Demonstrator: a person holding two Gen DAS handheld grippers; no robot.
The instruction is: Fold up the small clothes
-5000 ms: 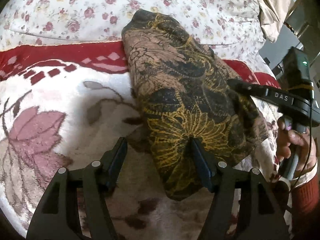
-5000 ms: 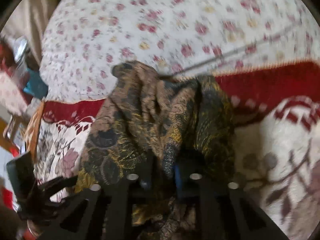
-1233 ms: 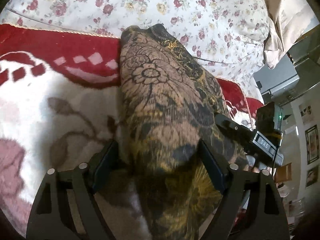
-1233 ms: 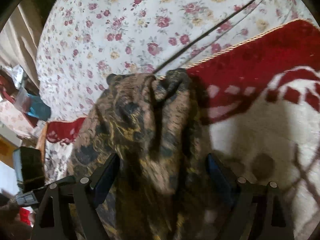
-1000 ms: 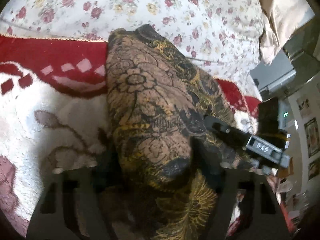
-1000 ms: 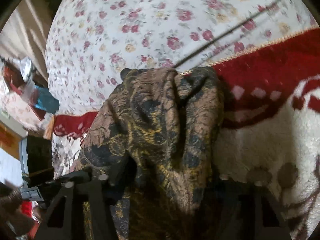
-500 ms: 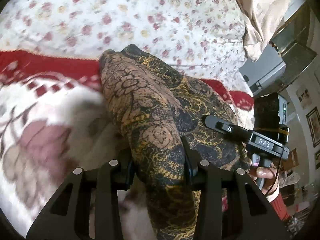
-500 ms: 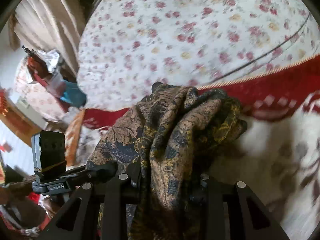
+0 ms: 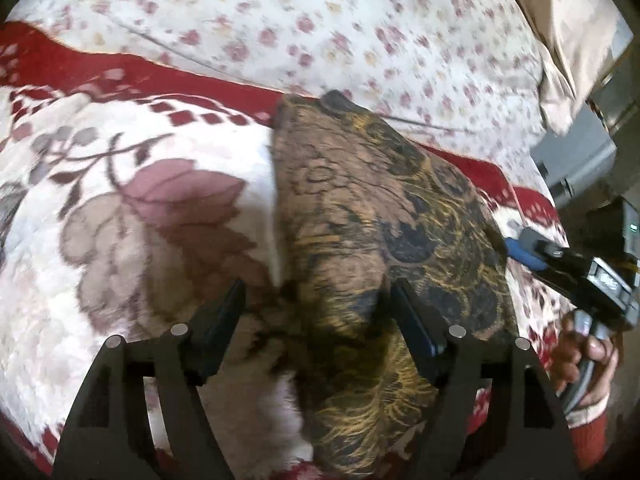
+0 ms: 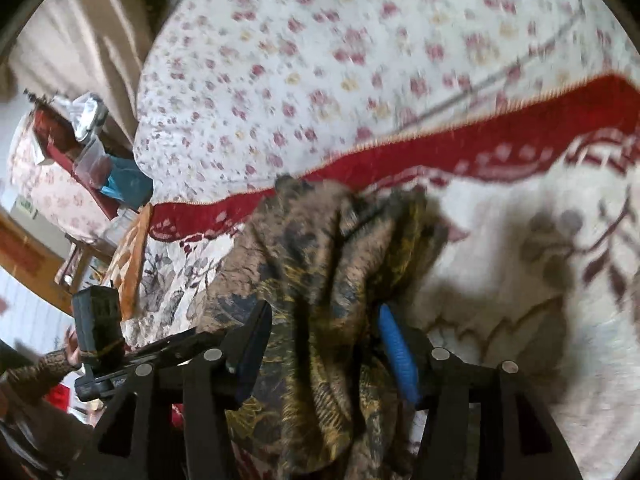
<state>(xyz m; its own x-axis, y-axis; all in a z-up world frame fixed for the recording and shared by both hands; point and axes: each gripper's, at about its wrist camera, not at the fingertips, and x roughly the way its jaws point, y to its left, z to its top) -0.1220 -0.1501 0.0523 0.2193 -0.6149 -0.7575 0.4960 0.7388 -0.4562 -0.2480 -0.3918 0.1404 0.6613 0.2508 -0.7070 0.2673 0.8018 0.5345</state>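
A small brown, black and gold patterned garment (image 9: 360, 232) lies folded into a long bundle on a white and red floral blanket (image 9: 132, 208). My left gripper (image 9: 316, 308) is open, its fingers straddling the near end of the bundle. My right gripper (image 10: 324, 328) is open too, its fingers either side of the bunched cloth (image 10: 320, 264). The right gripper also shows in the left wrist view (image 9: 532, 252), at the garment's right edge. The left gripper shows at the lower left of the right wrist view (image 10: 168, 348).
A rose-print quilt (image 9: 320, 28) lies beyond the blanket's red border (image 10: 460, 152). A grey box (image 9: 576, 168) stands at the right of the left wrist view. Cluttered furniture (image 10: 72, 160) stands off the bed at the left of the right wrist view.
Both grippers were shut on the garment half a second ago and have opened. The bundle has dropped onto the blanket and lies lower and flatter.
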